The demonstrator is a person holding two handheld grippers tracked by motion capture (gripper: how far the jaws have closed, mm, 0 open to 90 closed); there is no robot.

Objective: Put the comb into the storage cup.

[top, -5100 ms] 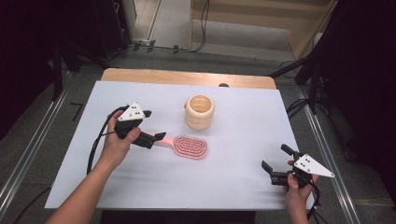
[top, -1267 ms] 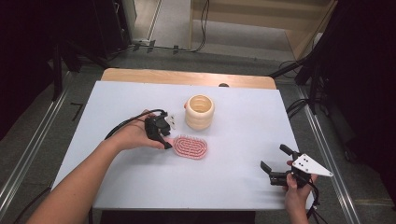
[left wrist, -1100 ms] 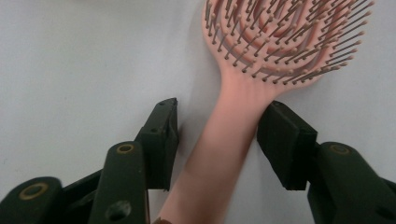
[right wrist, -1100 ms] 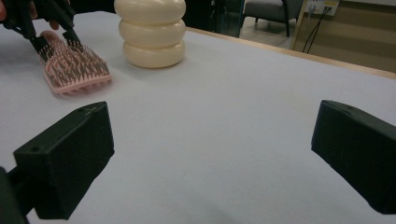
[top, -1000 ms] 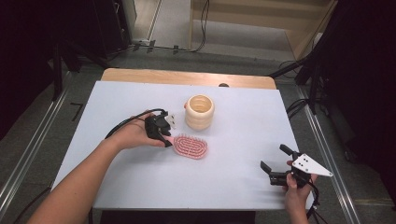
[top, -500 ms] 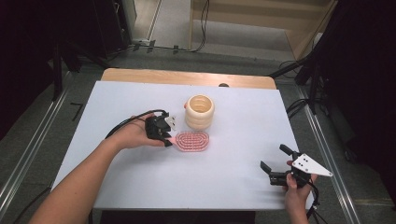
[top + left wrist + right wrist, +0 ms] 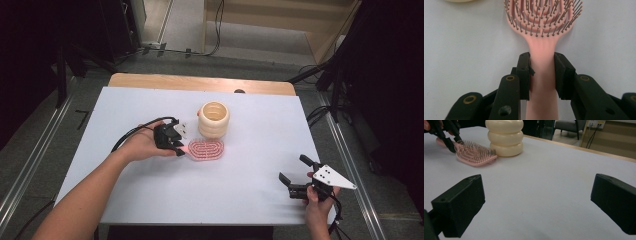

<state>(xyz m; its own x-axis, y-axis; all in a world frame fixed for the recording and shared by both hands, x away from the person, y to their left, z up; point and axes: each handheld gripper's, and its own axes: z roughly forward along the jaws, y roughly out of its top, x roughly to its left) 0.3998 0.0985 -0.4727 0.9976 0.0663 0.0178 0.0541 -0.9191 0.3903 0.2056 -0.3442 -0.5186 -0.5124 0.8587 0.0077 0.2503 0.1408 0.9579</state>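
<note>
A pink hairbrush [image 7: 206, 149] lies bristles up on the white table, just in front of a cream ribbed holder [image 7: 214, 119]. My left gripper [image 7: 179, 148] is shut on the brush's handle. In the left gripper view the handle [image 7: 541, 100] is pressed between both pads, and the bristled head [image 7: 544, 25] lies beyond my left gripper [image 7: 542, 72]. My right gripper [image 7: 294, 169] stands open and empty near the front right edge. The right gripper view looks between its wide jaws [image 7: 537, 202] across to the brush [image 7: 475, 153] and the holder [image 7: 505, 137].
The white sheet [image 7: 150, 200] covers the table, and a strip of wood [image 7: 200, 82] shows at its far edge. A black cable [image 7: 132, 132] trails from the left gripper. Dark floor and metal rails flank the table.
The left hand came in from the left and turned onto the brush handle. Over the last second the brush head shifted a little toward the cream holder. The right gripper kept still.
</note>
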